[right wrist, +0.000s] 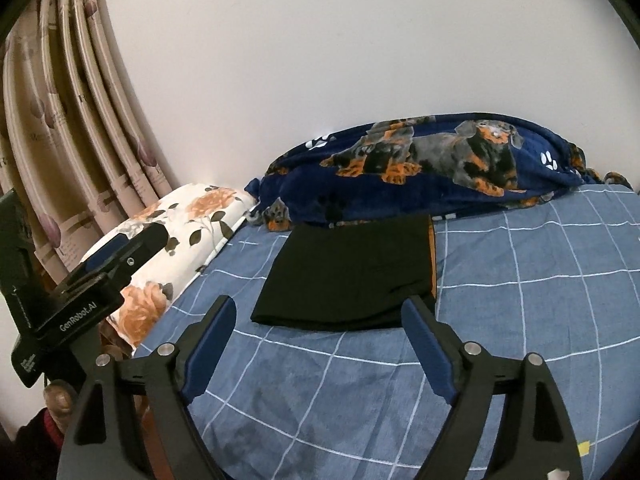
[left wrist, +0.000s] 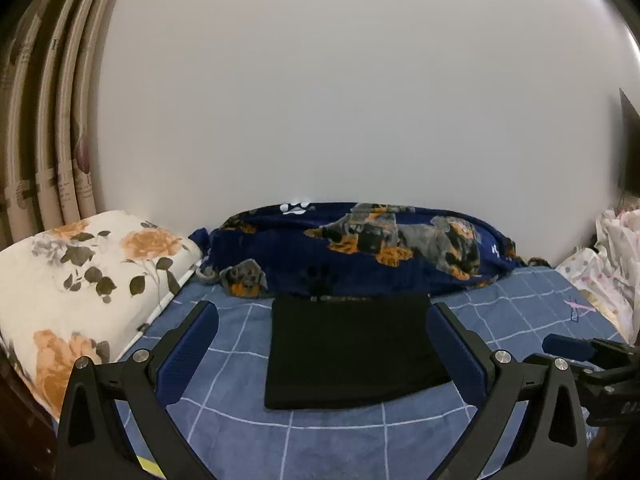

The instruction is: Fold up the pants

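**Folded black pants lie on the bed, both grippers spread and empty**

The black fabric pants [left wrist: 352,350], folded into a flat, compact rectangle, lie on the blue bedsheet with a white grid pattern [left wrist: 336,444], at the centre of the left wrist view. Their far edge sits just beside a navy fleece blanket printed with dogs and paw marks [left wrist: 360,248], bunched along the white wall. In the right wrist view an orange stripe shows along the right edge of the pants.

The left gripper [left wrist: 324,348] has its jaws spread wide, one on each side of the pants in the picture, with nothing pinched. The right gripper [right wrist: 320,340] also has its jaws spread and empty, the pants just beyond them.

A white pillow with orange flowers [left wrist: 80,280] lies at the left of the frame, below beige patterned curtains [left wrist: 44,120] in the upper left.
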`<state>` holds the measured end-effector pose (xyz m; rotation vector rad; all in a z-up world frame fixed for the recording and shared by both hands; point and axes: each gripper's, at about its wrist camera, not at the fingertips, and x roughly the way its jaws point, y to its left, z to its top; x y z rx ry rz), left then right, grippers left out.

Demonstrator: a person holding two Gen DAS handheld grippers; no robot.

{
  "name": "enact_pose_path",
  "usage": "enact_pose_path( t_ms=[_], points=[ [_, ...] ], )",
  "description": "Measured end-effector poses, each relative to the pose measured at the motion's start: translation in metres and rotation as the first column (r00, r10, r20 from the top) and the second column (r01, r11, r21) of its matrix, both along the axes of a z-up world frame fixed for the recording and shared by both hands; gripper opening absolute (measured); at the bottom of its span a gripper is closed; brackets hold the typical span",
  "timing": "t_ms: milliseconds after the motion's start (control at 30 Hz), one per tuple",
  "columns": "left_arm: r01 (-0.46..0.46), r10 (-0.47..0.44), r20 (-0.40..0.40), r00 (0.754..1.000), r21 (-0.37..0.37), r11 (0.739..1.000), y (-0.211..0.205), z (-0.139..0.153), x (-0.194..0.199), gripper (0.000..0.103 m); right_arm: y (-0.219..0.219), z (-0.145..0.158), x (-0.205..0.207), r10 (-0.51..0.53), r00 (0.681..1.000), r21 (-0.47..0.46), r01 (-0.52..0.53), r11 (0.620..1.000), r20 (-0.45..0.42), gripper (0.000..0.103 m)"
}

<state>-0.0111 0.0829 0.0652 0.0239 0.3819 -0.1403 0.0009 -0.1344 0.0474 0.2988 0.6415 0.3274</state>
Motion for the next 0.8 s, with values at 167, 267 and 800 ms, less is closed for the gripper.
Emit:
enact_pose_path(
  t_ms=[167,267,800],
  points=[
    [0.002,-0.002,-0.017,1.000,0.006,1.000,-0.001,-0.005,0.003,0.103,0.001,-0.004,0.000,0.007,1.000,0.000,-0.007,1.000,-0.012,0.084],
    [0.001,0.000,-0.024,1.000,0.011,1.000,-0.002,-0.008,0.004,0.103,0.000,-0.007,0.002,0.007,1.000,0.005,-0.007,1.000,-0.022,0.085],
    [0.010,-0.009,-0.038,0.999,0.025,1.000,-0.004,-0.014,0.007,0.103,0.001,-0.011,0.004,0.014,0.999,0.007,-0.014,1.000,-0.038,0.088]
  ],
)
